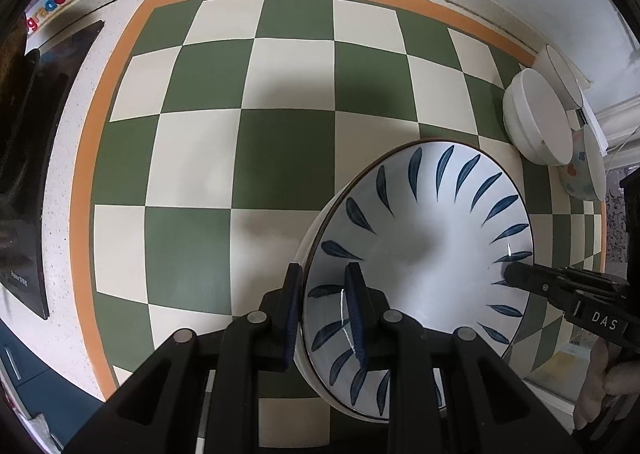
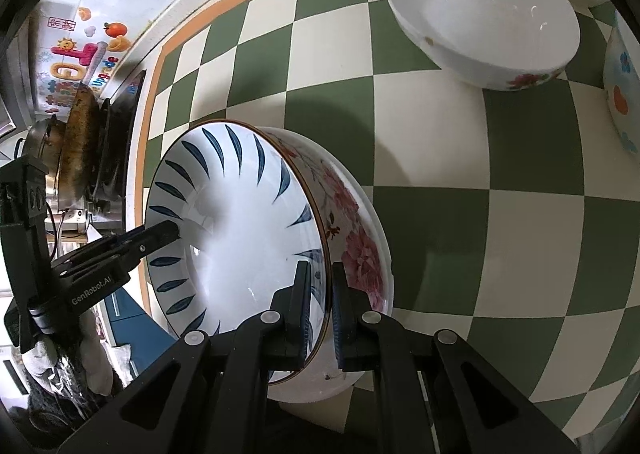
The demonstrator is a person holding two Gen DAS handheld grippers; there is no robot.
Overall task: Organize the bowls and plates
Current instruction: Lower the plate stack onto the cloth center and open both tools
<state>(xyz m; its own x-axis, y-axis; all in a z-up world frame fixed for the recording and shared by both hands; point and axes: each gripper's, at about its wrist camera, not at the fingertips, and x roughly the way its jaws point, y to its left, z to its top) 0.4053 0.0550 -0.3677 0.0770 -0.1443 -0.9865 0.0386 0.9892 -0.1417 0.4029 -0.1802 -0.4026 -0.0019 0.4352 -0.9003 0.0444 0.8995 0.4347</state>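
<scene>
Grip: left gripper (image 1: 325, 308) and right gripper (image 2: 321, 308) each pinch the rim of the blue-leaf bowl (image 1: 424, 254), at opposite sides, likely to keep it level.
Location: bowl above checkered mat (image 1: 280, 157), low centre.
Count, 2 o'clock: three more bowls (image 1: 538, 117) clustered, probably awaiting stacking.
Grippers: two.

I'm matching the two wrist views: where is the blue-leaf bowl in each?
Left wrist: blue-leaf bowl lower right of centre, rim between the left gripper's jaws.
Right wrist: lower left of centre, rim between the right gripper's jaws.
Shared landmark: checkered mat.
</scene>
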